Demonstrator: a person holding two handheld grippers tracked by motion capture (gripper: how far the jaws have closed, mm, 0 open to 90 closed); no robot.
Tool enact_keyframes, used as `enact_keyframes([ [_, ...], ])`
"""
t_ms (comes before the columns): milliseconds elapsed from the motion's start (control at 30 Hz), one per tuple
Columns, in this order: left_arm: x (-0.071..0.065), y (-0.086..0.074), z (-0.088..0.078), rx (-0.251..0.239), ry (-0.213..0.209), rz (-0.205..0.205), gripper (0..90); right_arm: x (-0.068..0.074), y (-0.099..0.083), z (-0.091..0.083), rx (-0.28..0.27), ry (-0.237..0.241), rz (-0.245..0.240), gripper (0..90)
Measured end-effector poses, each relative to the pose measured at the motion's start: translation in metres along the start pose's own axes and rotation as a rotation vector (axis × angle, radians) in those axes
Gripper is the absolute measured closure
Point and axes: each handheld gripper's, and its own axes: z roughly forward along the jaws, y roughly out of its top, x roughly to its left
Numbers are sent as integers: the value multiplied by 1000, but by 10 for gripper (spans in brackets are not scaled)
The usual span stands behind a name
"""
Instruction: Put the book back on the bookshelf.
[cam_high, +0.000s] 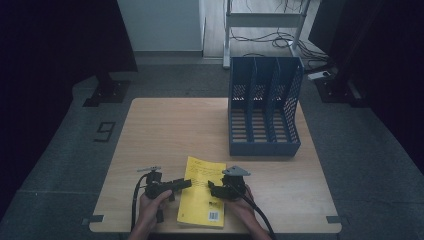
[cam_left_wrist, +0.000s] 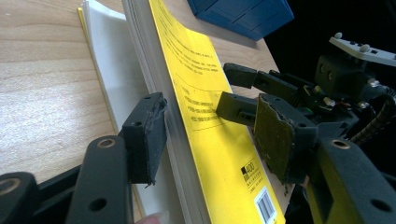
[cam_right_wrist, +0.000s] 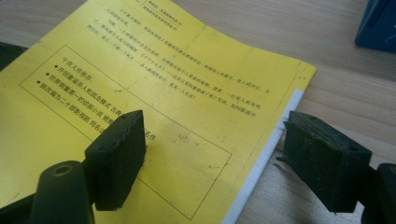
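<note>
From above, the yellow book (cam_high: 203, 192) lies flat on the desk (cam_high: 165, 130), right between the two claws, its long axis running from the person's edge toward the blue file rack (cam_high: 264, 107), barcode end nearest the person. The left claw (cam_high: 186, 183) reaches its left edge, the right claw (cam_high: 212, 188) sits over its right half.

Left gripper view now: the left claw (cam_left_wrist: 210, 135) straddles the book (cam_left_wrist: 219, 140) edge, one pad under the pages, one above the cover, a gap on both sides, so open. The book's length runs away from the claw toward the rack (cam_left_wrist: 243, 16).

Right gripper view: the right claw (cam_right_wrist: 224, 156) hangs open over the cover (cam_right_wrist: 154, 93), one pad above the print, the other past the book's edge over bare desk (cam_right_wrist: 336, 88).
</note>
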Motion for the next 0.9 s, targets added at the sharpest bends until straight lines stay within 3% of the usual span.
enact_keyframes([
  [100, -2, -1, 2, -7, 14, 12, 433, -5, 3, -2, 49, 32, 29, 209],
  [300, -9, -2, 4, -17, 56, 54, 433, -4, 3, -4, 64, 31, 37, 193],
  [533, -6, -3, 5, -29, 23, 17, 412, -4, 2, -4, 59, 32, 44, 208],
  [633, -5, -4, 9, -28, 44, 18, 405, -5, 2, -5, 59, 34, 40, 218],
  [900, -4, -4, 10, -24, 50, 15, 400, -5, 1, -5, 51, 35, 35, 221],
])
